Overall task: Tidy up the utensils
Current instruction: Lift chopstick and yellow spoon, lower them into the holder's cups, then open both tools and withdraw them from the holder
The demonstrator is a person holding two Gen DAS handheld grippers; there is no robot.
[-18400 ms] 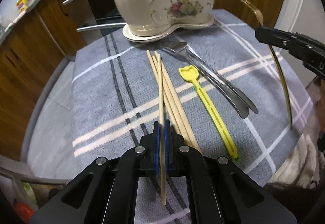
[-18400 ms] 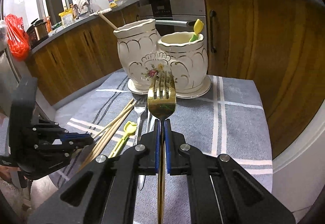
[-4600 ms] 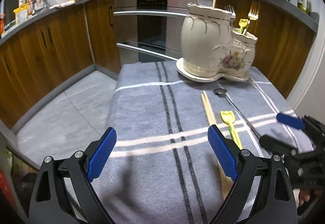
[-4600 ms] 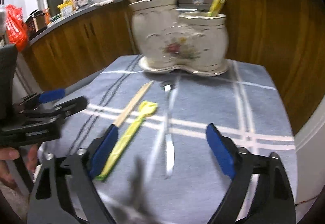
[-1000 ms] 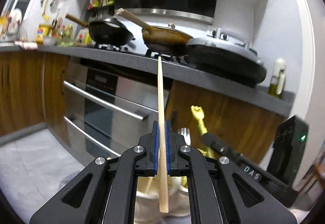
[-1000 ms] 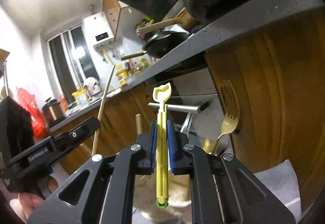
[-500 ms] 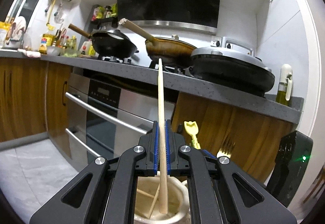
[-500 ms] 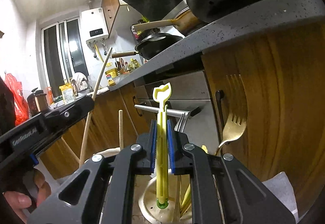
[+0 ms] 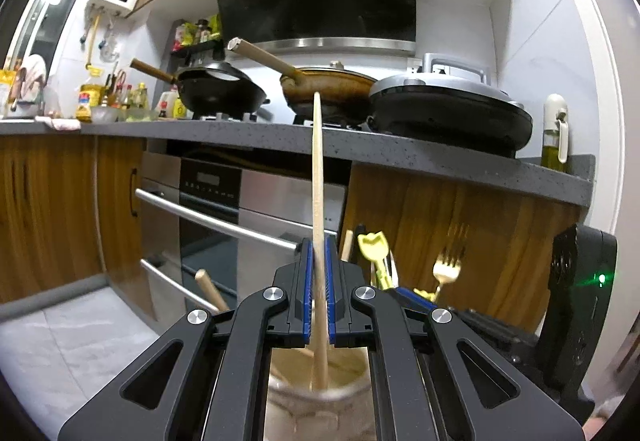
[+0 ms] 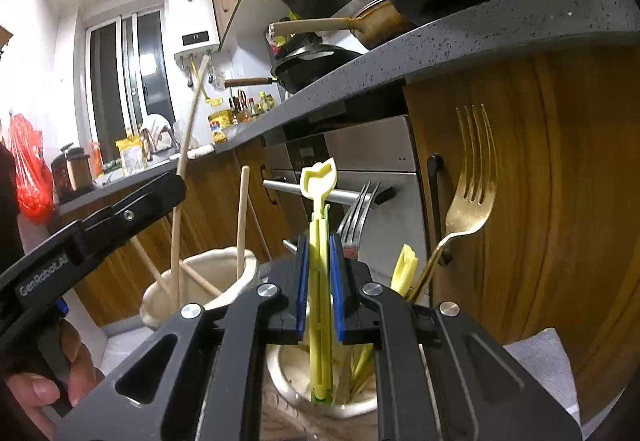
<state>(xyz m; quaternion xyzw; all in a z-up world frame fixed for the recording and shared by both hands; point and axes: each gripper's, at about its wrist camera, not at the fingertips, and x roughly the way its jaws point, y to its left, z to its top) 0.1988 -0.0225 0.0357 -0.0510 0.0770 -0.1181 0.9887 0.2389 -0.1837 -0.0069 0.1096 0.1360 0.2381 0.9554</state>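
While the left gripper (image 9: pixel 318 295) stays clamped on a wooden chopstick (image 9: pixel 317 177) whose lower end dips into the taller ceramic cup (image 10: pixel 208 269), the right gripper (image 10: pixel 319 293) pinches a yellow clip (image 10: pixel 319 241) upright, foot inside the smaller cup (image 10: pixel 288 381) beside a gold fork (image 10: pixel 472 185)

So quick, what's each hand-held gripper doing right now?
Left hand-held gripper: shut on a wooden chopstick.
Right hand-held gripper: shut on a yellow plastic pick.
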